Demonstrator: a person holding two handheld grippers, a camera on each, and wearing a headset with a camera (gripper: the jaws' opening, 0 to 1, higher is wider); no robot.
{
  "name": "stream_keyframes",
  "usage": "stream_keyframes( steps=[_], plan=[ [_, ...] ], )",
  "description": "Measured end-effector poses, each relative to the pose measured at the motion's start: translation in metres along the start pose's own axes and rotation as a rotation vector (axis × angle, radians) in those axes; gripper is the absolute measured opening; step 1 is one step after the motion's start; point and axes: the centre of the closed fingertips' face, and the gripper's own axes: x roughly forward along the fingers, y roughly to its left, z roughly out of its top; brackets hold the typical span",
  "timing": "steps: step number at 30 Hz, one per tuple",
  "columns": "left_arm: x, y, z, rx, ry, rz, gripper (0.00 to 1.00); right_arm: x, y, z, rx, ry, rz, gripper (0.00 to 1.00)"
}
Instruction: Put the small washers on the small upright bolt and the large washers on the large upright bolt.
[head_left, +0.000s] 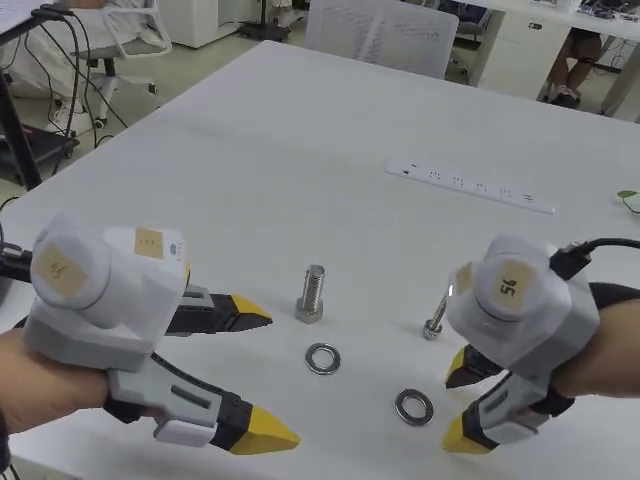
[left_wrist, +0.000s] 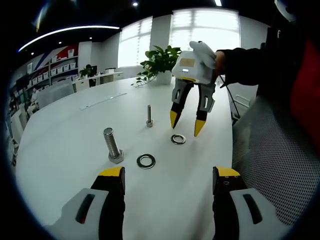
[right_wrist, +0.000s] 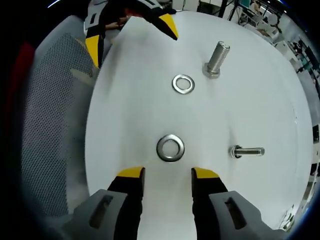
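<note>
The white table carries all the work, and the large bolt, standing on its head, serves as the marker here. The left gripper hovers to the left of the large bolt, on the person's side, its jaws spread wide and holding nothing. The right gripper hovers to the right of the large bolt and nearer the person, its jaws also spread and empty. The large bolt's threaded shank is bare, with 0 washers on it. The small bolt stands upright to the right of the large bolt, apart from it, and its shank is bare too. 2 washers show, both flat on the table. The first washer lies near the large bolt on the person's side, not touching it. The second washer lies farther right of the large bolt and closer to the person. The 2 look much alike in size, so I cannot tell which is small and which is large. By my reading the task is at its start: neither washer is picked up, and both placements are left.
</note>
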Motion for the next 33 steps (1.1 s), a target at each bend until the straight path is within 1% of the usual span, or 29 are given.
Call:
stream_keyframes(
  steps=[4, 11, 22, 28, 33],
  plan=[
    [0.000, 0.000, 0.001, 0.003, -0.001, 0.000, 0.71, 0.001, 0.003, 0.008, -0.021, -0.005, 0.003, 0.46],
    [-0.001, 0.001, 0.003, 0.004, -0.005, 0.002, 0.71, 0.005, 0.005, 0.019, -0.051, -0.008, 0.007, 0.51],
    [-0.002, 0.003, 0.004, 0.002, -0.013, 0.008, 0.71, 0.009, 0.005, 0.029, -0.086, 0.001, 0.012, 0.51],
    [-0.002, 0.004, 0.005, -0.001, -0.018, 0.010, 0.71, 0.012, 0.003, 0.028, -0.084, 0.007, 0.019, 0.51],
    [-0.002, 0.004, 0.005, -0.002, -0.017, 0.009, 0.71, 0.013, 0.002, 0.029, -0.072, -0.002, 0.024, 0.51]
  ],
)
